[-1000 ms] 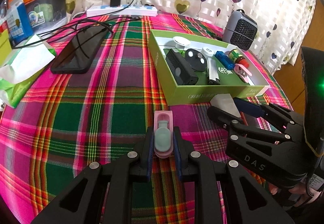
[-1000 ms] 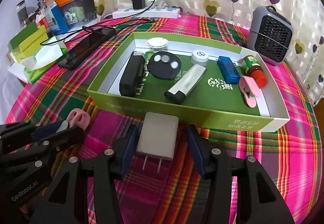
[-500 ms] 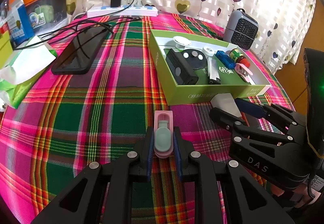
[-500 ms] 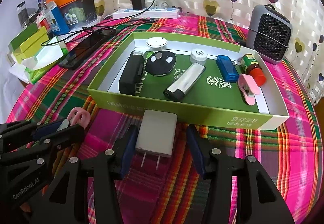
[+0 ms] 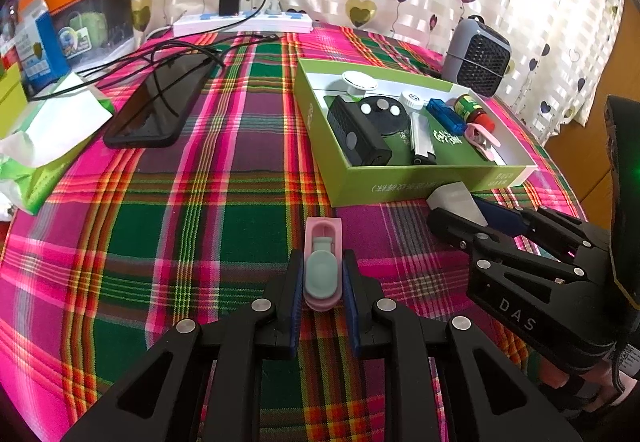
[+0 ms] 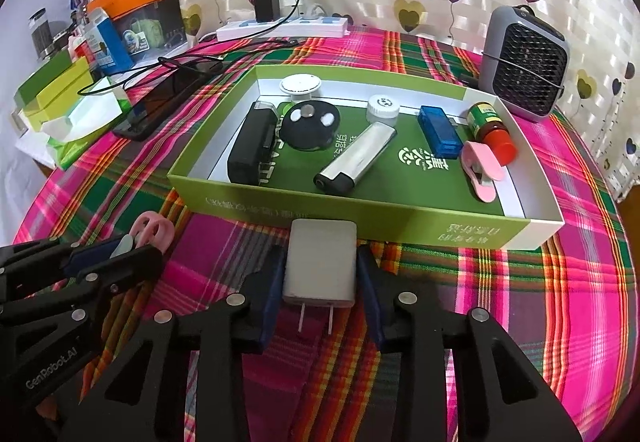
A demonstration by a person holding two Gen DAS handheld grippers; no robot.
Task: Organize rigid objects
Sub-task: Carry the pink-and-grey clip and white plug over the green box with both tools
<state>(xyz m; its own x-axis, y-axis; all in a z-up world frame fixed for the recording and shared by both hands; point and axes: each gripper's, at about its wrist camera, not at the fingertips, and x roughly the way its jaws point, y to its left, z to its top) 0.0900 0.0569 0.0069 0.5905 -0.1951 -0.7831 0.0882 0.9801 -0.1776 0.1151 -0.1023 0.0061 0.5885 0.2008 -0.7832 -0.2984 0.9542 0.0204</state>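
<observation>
The right gripper (image 6: 322,274) is closing its jaws on a white plug adapter (image 6: 320,262), the blue pads touching both its sides, prongs pointing back toward the camera; the adapter sits on the plaid tablecloth (image 6: 520,322) just in front of the green box (image 6: 360,212). The left gripper (image 5: 322,278) is pinched tight on a pink clip (image 5: 322,266), which lies on the cloth in front of the box and off to its left. Inside the box lie a black block (image 6: 250,146), a silver lighter (image 6: 356,158), a blue stick (image 6: 438,130), a red-capped bottle (image 6: 492,126) and another pink clip (image 6: 480,166). Behind the box stands a grey fan heater (image 6: 524,62); left of the box lies a dark phone (image 5: 160,102).
</observation>
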